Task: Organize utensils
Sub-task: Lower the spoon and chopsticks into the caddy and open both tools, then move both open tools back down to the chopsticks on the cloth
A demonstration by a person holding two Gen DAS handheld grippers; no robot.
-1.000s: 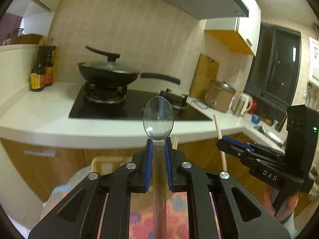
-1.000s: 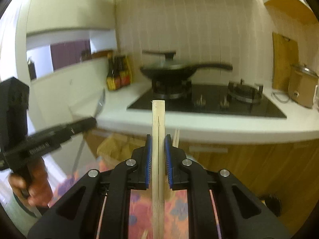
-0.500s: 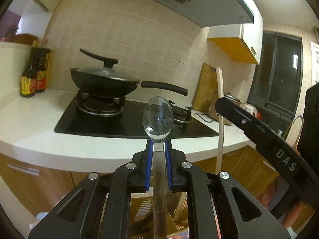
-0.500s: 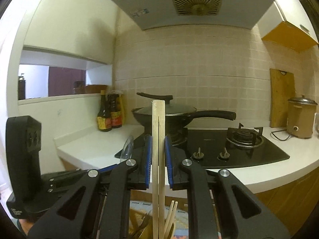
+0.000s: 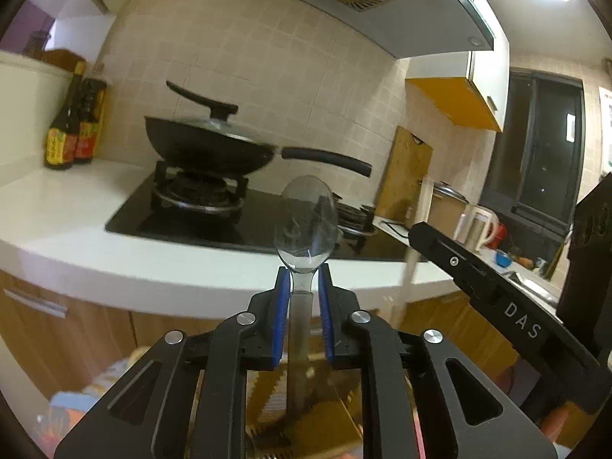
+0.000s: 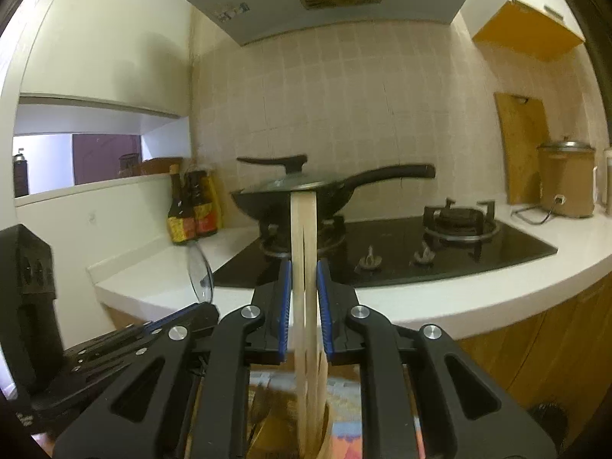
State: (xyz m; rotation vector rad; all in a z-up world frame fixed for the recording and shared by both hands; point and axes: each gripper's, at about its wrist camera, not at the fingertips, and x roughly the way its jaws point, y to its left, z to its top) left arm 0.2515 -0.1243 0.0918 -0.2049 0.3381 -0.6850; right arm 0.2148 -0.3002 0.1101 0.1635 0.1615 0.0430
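Big white worktop [image 5: 76,229] ahead with black hob [image 6: 440,252]; lidded wok [image 5: 206,145] on its left burner, sauce bottles [image 5: 72,130] at the corner, cutting board [image 6: 522,145] and cooker pot [image 6: 566,179] on the right. Below me, a blurred wooden holder [image 6: 283,420]. My left hand-held gripper [image 5: 303,306] has just been easing apart, spoon [image 5: 306,222] upright between its pads, gaps either side. My right hand-held gripper [image 6: 304,302] has just been easing apart too, chopsticks [image 6: 304,267] standing loose between its pads, lower ends down at the holder.

Upright metal spoon [image 5: 306,222] (blurred), upright chopsticks [image 6: 304,267]
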